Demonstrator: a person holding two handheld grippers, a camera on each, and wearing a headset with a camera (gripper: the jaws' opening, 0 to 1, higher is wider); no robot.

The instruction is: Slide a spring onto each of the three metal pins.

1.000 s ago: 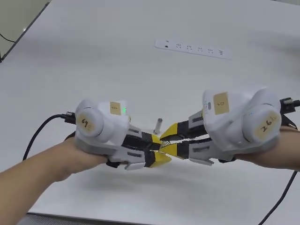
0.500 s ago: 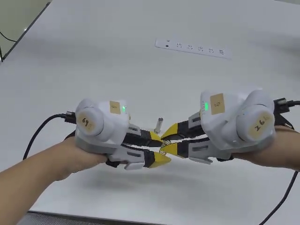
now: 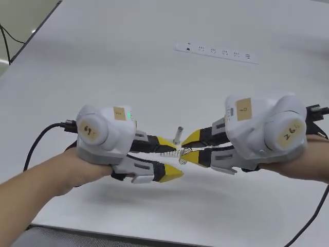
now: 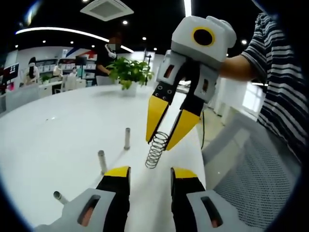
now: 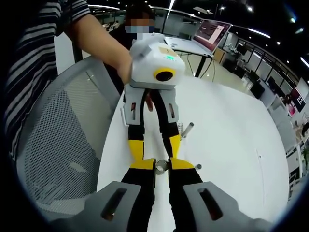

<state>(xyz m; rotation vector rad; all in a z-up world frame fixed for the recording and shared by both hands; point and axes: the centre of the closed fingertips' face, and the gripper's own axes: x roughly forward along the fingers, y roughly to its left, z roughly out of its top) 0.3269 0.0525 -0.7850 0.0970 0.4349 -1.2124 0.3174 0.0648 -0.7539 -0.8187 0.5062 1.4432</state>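
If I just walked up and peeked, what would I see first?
Two white grippers with yellow jaws meet nose to nose low over the white table: the left gripper and the right gripper. The right gripper pinches a small wire spring between its tips, and the left one's jaws stand open. Close by, three short metal pins stand on the table.

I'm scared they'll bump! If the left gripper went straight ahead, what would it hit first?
Probably the small silver coil spring held by the right gripper, straight ahead of the left gripper; depth is unclear.
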